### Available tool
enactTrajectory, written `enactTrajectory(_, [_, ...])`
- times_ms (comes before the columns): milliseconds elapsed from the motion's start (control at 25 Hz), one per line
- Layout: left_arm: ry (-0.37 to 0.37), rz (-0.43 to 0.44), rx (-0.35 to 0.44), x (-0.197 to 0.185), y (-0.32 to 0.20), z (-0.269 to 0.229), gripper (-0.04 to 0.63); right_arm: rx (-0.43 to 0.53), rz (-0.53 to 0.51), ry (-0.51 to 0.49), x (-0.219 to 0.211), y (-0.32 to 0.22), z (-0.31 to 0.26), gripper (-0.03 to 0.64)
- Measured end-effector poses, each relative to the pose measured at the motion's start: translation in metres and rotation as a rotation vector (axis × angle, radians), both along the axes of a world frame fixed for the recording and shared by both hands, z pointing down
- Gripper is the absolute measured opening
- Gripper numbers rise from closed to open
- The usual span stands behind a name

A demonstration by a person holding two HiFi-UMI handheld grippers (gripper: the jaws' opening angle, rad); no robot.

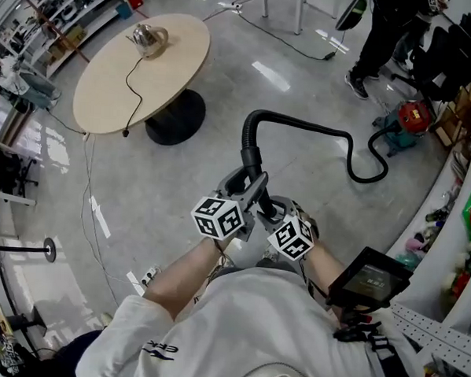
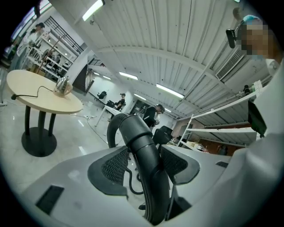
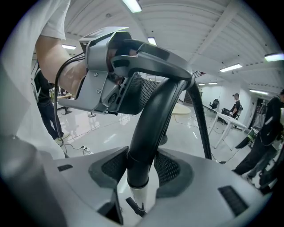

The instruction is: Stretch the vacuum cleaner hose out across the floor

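Clamping the same item, both grippers were held close together at mid-frame in the head view, above a grey polished floor (image 1: 205,166).

Item 1: black vacuum cleaner hose (image 1: 317,130), flexible, with a smooth rigid curved end piece. The end piece was raised off the floor in the grippers. From there the hose bent over to the right and ran in a loose S-curve along the floor to a red and teal canister vacuum cleaner (image 1: 411,119) near the right wall.

Item 2: left gripper (image 1: 248,186), grey with black textured pads. Its jaws were pressed against either side of the curved end piece (image 2: 143,142), with the pads touching it.

Item 3: right gripper (image 1: 270,211), same make. Its jaws pinched the end piece lower down, just above a white tip (image 3: 141,195). The left gripper (image 3: 128,84) showed just above it on the same tube.

Item 4: round beige table on a black pedestal (image 1: 107,90), upper left, well apart from the hose. It carried a glass kettle (image 1: 150,39) and a thin black cable (image 1: 132,84).

Item 5: a person in dark clothing (image 1: 378,41), standing at upper right.
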State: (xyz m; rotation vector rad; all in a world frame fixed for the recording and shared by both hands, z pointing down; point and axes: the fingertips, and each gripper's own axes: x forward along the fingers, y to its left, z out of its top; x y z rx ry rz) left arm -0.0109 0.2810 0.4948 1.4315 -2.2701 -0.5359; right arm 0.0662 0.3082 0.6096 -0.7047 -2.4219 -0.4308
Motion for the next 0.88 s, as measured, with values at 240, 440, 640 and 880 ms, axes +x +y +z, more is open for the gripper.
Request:
enactTrajectory(240, [-0.002, -0.028, -0.004, 0.001, 0.048, 0.004, 0.233, 0.004, -0.016, 0.004, 0.001, 0.046, 0.005, 0.175])
enactTrajectory(440, [0.001, -0.013, 0.002, 0.008, 0.093, 0.005, 0.233, 0.015, 0.005, 0.01, 0.008, 0.091, 0.006, 0.175])
enactTrajectory(640, [0.008, 0.016, 0.014, 0.013, 0.151, 0.005, 0.233, 0.029, 0.034, 0.015, 0.013, 0.149, 0.005, 0.175])
enactTrajectory(880, [0.011, 0.031, 0.011, 0.029, 0.188, 0.011, 0.233, 0.034, 0.046, 0.018, 0.029, 0.187, 0.011, 0.175])
